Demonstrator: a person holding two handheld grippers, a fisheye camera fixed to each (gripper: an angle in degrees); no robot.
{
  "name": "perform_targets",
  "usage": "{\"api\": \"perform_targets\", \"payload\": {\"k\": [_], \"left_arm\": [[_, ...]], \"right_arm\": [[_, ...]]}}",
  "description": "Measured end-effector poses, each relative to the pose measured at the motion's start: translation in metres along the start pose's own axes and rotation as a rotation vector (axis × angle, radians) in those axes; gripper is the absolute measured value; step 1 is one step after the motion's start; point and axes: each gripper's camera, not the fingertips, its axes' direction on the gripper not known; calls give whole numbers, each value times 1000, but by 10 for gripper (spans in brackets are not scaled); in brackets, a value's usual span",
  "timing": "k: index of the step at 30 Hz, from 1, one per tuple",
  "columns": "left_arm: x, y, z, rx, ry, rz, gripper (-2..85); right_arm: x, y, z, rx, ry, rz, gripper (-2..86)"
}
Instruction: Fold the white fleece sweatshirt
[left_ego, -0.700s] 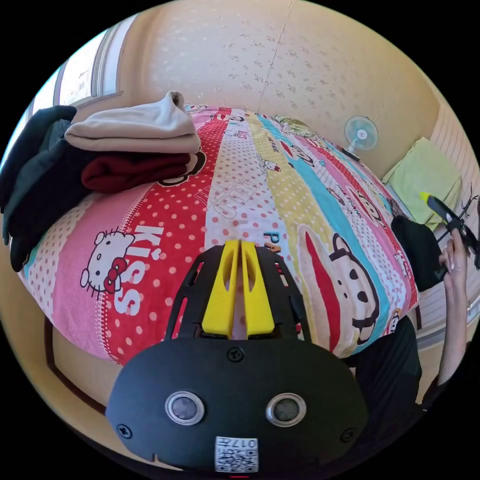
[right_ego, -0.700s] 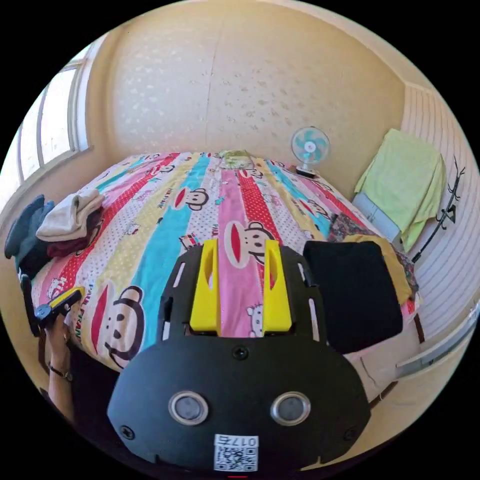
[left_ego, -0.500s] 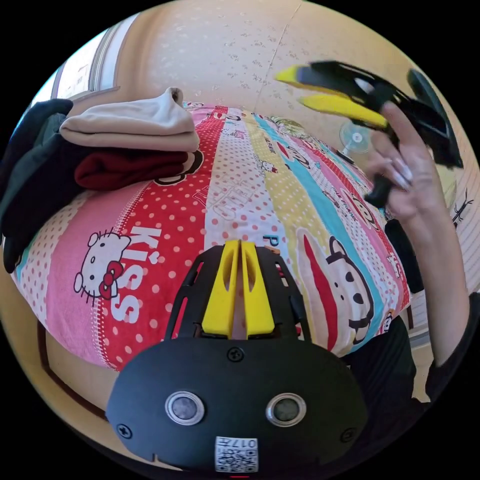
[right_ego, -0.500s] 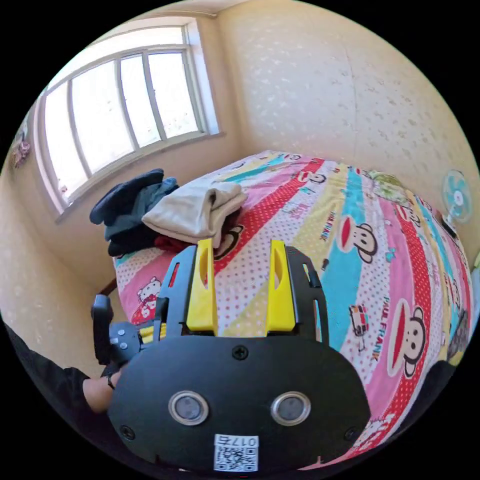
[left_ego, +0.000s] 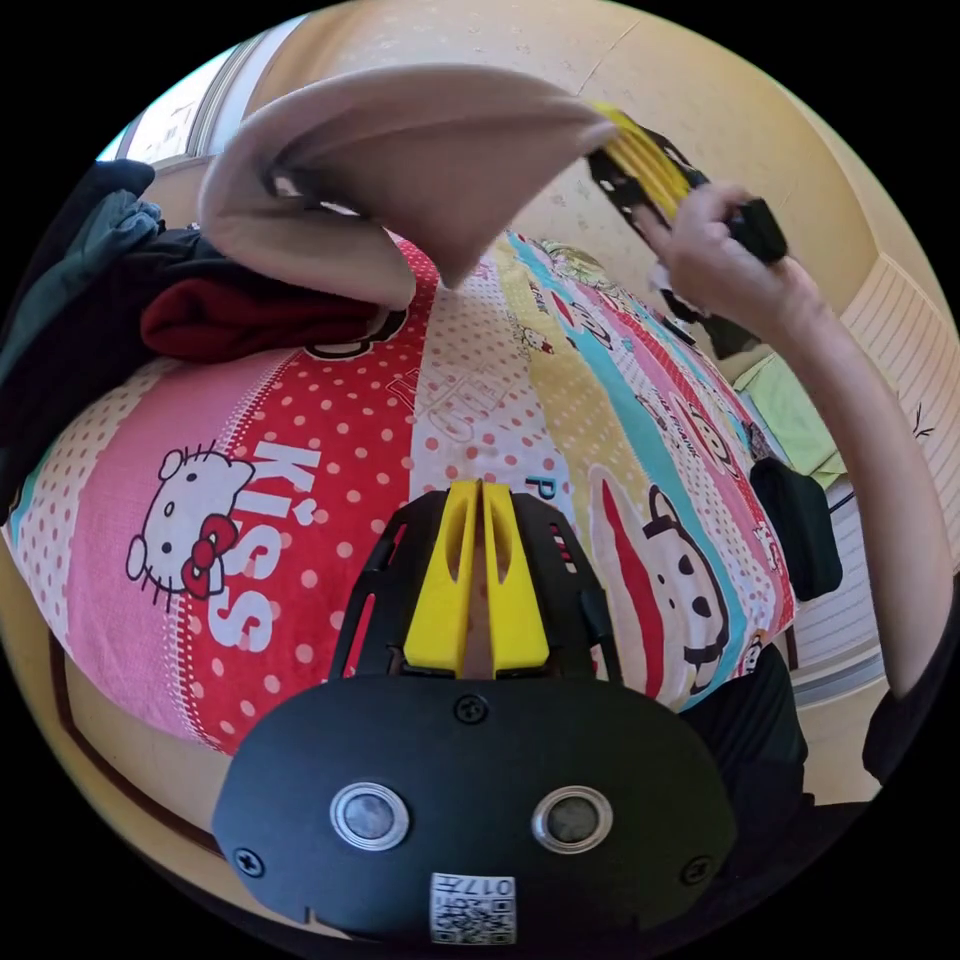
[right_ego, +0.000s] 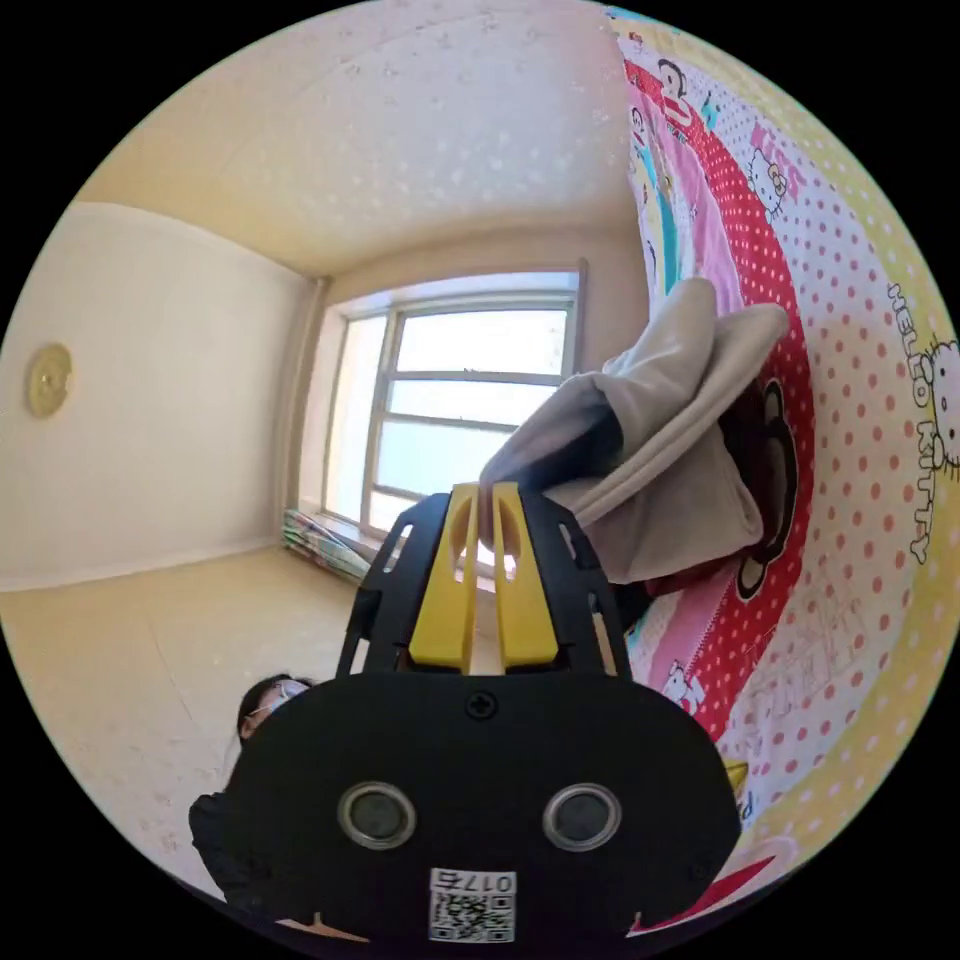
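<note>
The white fleece sweatshirt (left_ego: 400, 170) is lifted off the clothes pile at the bed's far left corner, one part still resting on a dark red garment (left_ego: 250, 315). My right gripper (left_ego: 603, 118), held in a hand (left_ego: 720, 260), is shut on the sweatshirt's edge. In the right gripper view, which is rolled sideways, the sweatshirt (right_ego: 660, 450) hangs from between the shut jaws of the right gripper (right_ego: 485, 497). My left gripper (left_ego: 478, 490) hovers shut above the bed's near edge with nothing between its jaws.
A cartoon-print bedcover (left_ego: 560, 400) spans the bed. Dark clothes (left_ego: 70, 270) lie piled beside the red garment. A folded black garment (left_ego: 800, 525) sits at the bed's right edge. A window (right_ego: 470, 390) stands behind the pile, and the person (right_ego: 265, 700) shows low down.
The right gripper swung across the bed to the pile, closed on the white sweatshirt and raised its edge. The left gripper stayed shut over the near edge.
</note>
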Motion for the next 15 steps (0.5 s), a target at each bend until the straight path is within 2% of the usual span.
{"api": "perform_targets", "payload": {"k": [2,5,9,12,14,15], "left_arm": [[2,-4,-3,2,7,-8,-10],[4,-12,-7,3,23,-19,-10],[9,-19,-11,14,36,-29,-10],[15,-23,-14,21,34,-26,-10],[18,-25,-15,25,37,-26,-10],[20,-26,-16,28,40,-27,-9]], "right_arm": [[-66,6,-75,131,-42,-123,31],[-175,17,-139,185,13,-337,30],[-291,33,-157,186,159,-573,29],[-346,40,-126,13,332,-733,28],[-332,43,-82,-184,630,-691,28],[-317,45,-73,-229,692,-654,28]]}}
